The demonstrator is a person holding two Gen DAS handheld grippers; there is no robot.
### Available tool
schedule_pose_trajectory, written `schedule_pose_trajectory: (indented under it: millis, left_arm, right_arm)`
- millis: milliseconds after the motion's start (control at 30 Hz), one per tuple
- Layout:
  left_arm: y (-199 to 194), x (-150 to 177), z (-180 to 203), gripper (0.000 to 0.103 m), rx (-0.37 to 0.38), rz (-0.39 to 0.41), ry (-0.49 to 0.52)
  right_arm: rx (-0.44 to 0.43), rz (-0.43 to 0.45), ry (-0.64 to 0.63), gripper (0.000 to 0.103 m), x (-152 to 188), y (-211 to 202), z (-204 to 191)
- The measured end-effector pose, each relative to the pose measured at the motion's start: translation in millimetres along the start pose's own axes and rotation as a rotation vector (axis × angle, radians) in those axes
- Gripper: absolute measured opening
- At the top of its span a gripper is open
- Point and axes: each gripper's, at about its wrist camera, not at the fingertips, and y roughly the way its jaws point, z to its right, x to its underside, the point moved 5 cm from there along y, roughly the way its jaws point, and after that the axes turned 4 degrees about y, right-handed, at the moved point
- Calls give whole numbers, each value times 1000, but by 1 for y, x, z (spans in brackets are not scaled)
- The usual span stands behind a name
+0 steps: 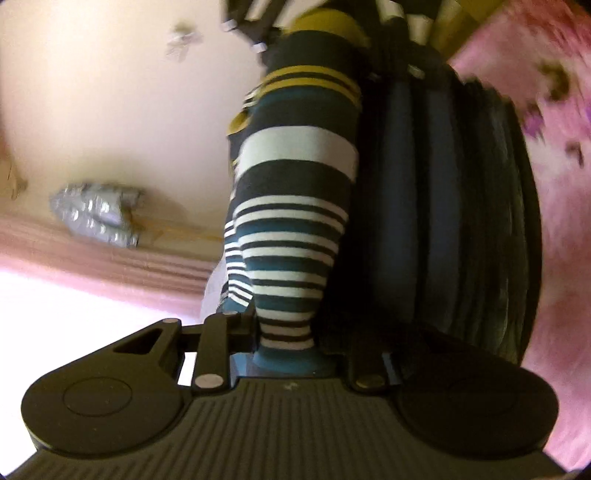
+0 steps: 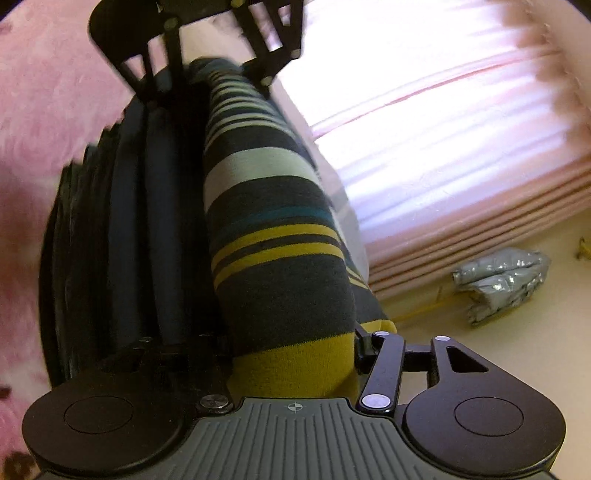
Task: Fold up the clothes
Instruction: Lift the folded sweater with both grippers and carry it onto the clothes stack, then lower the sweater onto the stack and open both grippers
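Note:
A striped garment (image 1: 295, 221) in teal, white, dark grey and mustard is stretched taut between my two grippers. My left gripper (image 1: 286, 360) is shut on its teal-and-white end. My right gripper (image 2: 291, 373) is shut on its mustard end (image 2: 295, 365). In the left wrist view the right gripper (image 1: 255, 22) shows at the top, at the garment's far end. In the right wrist view the left gripper (image 2: 207, 59) shows at the top. A dark blue pleated part (image 1: 443, 221) of the cloth hangs beside the striped band; it also shows in the right wrist view (image 2: 140, 221).
A fluffy pink blanket (image 1: 554, 184) lies under the cloth and shows in the right wrist view (image 2: 44, 110). A pink curtain (image 2: 443, 166) and a cream wall (image 1: 110, 110) are behind. A crumpled silver-grey lump (image 1: 96, 214) hangs on the wall, also in the right wrist view (image 2: 502, 280).

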Motion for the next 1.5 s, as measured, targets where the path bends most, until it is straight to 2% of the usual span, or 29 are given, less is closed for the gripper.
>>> schedule_pose_trajectory:
  millis: [33,100,133,200,267,300,367,433,533,633,733,800,833,900,933,1033,1100,1200,1233,1267,1300,1367,1500]
  left_arm:
    - [-2,2,-5,23,12,-6,-20]
    - [-3,7,-10,24,15,-6,-16]
    - [-4,9,-13,24,15,-6,-12]
    - [-10,10,-10,23,23,0,-10]
    - [-14,11,-8,18,35,3,-13]
    - [-15,11,-8,16,33,1,-23]
    - [-18,10,-7,13,18,-4,-44]
    - [-24,10,-2,12,-6,-20,-65]
    - [-31,8,11,12,-42,-49,-98]
    - [-32,3,11,11,-49,-59,-100]
    - [-34,-4,13,12,-46,-42,-44]
    - [-35,-3,11,13,-37,-45,-47]
    - [-35,-2,10,13,-31,-47,-52]
    - [-37,0,7,14,-17,-47,-58]
    - [-38,1,5,14,-7,-45,-59]
    - [-41,3,-1,14,25,-41,-67]
    - [-41,3,-3,14,41,-43,-77]
    - [-41,1,-8,14,55,-52,-88]
    - [-41,1,-8,14,55,-55,-91]
    - [-40,1,-6,14,50,-57,-90]
    - [-40,0,-3,14,42,-60,-84]
    - [-41,0,4,14,24,-66,-72]
    - [-49,-2,18,14,42,-62,-62]
  right_arm:
    - [2,-9,-5,59,0,-4,3]
    - [29,-42,-21,71,2,-11,6]
    - [41,-54,-14,73,4,-18,10]
    - [49,-77,23,73,9,-30,15]
    - [27,-108,68,73,16,-35,19]
    - [9,-128,84,68,21,-33,22]
    - [-17,-144,94,38,24,-32,28]
    - [-32,-139,83,35,22,-31,34]
    - [31,-81,132,35,17,-37,55]
    - [-13,-146,147,35,35,-34,35]
    - [-43,-211,161,35,54,-37,17]
    - [-24,-221,183,36,50,-43,21]
    - [-24,-227,198,38,48,-47,24]
    - [-13,-232,236,76,44,-60,32]
    - [-9,-223,254,79,43,-65,35]
    - [-81,-174,419,79,30,-92,57]
    - [-163,-95,596,79,16,-101,81]
    - [-198,-22,781,78,0,-94,125]
    - [-207,-13,820,77,-1,-90,135]
    - [-235,-20,869,67,2,-80,142]
    - [-264,-28,919,63,6,-70,149]
    - [-304,-91,949,63,18,-52,140]
    - [-324,-118,1032,63,41,-65,100]
